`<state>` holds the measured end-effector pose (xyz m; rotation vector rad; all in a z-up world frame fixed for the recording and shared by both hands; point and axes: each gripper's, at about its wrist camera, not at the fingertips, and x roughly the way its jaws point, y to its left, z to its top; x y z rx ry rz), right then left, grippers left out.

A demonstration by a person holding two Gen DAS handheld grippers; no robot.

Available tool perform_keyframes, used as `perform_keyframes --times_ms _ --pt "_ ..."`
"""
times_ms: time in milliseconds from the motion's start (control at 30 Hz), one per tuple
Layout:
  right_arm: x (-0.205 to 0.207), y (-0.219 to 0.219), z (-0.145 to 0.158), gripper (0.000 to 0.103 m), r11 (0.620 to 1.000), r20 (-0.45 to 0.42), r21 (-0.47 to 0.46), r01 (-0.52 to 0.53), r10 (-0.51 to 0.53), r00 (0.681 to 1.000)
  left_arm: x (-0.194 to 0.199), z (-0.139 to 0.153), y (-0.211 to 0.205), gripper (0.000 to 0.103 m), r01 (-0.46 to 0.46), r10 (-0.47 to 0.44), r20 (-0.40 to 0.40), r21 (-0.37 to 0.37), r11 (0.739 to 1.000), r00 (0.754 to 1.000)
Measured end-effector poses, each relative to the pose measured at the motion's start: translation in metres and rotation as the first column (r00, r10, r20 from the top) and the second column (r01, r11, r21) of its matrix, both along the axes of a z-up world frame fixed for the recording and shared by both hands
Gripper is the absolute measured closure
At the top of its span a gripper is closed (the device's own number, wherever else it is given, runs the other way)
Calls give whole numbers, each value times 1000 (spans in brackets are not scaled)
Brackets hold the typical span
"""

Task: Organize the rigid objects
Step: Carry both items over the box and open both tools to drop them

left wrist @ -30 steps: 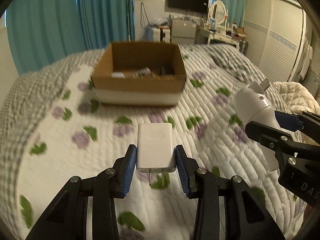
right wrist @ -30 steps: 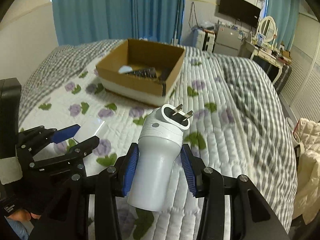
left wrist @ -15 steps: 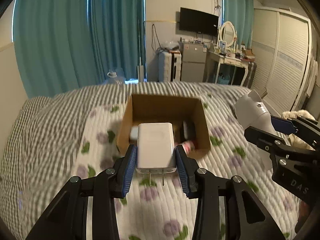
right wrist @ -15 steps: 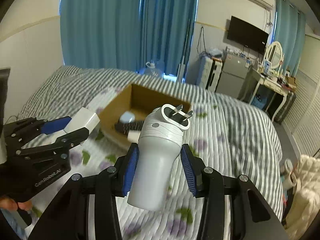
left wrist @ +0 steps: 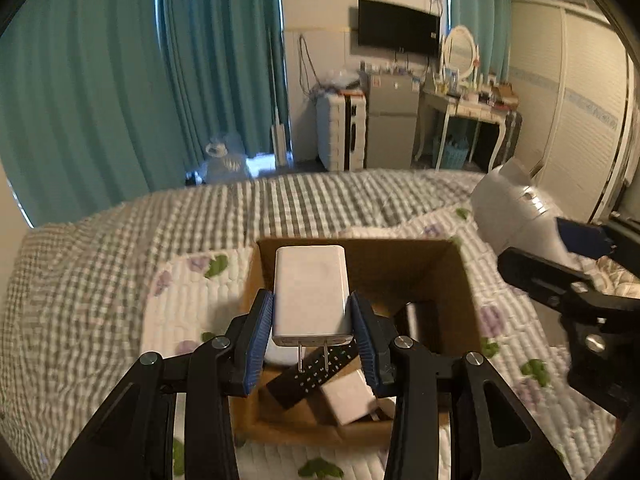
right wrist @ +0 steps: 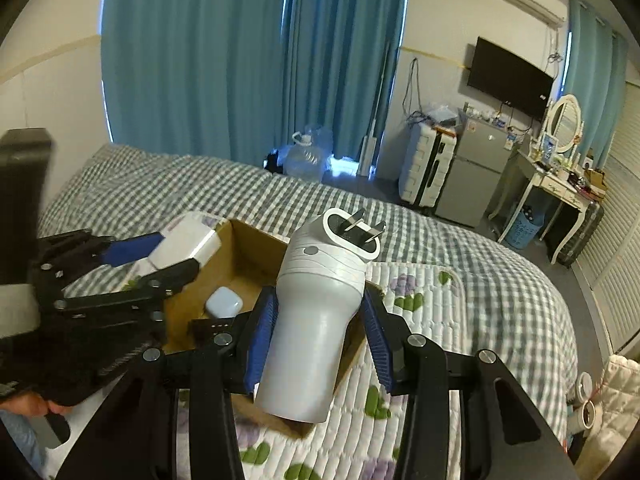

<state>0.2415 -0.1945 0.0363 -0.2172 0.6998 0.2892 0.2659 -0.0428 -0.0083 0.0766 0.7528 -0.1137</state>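
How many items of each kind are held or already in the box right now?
Plug-in devices: 3 — white charger in the left gripper, grey cylindrical adapter in the right gripper, white charger in the box.
Remote control: 1
Earbud case: 1
Dark block: 1
Total: 6, in or above the cardboard box.

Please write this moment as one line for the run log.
left gripper: shut on charger, above box | right gripper: shut on plug adapter, over box | box: remote, other items
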Motion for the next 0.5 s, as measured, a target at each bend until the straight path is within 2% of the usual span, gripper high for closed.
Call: perform_keyframes --times_ms 133,267,367,500 --pt "29 4 -27 60 1000 -46 -16 -4 4 999 25 -33 -1 63 -5 5 -43 -3 1000 999" --pt "43 0 -51 60 1000 -85 -12 -3 1 996 36 -50 1 63 -4 2 -77 -24 1000 997" --pt "46 1 -63 60 1000 -108 -6 -2 1 994 38 -56 0 61 -6 3 -88 -32 999 996" --pt "47 -3 -68 60 1000 -113 -2 0 0 994 32 -44 -1 53 5 -5 -38 -23 1000 999"
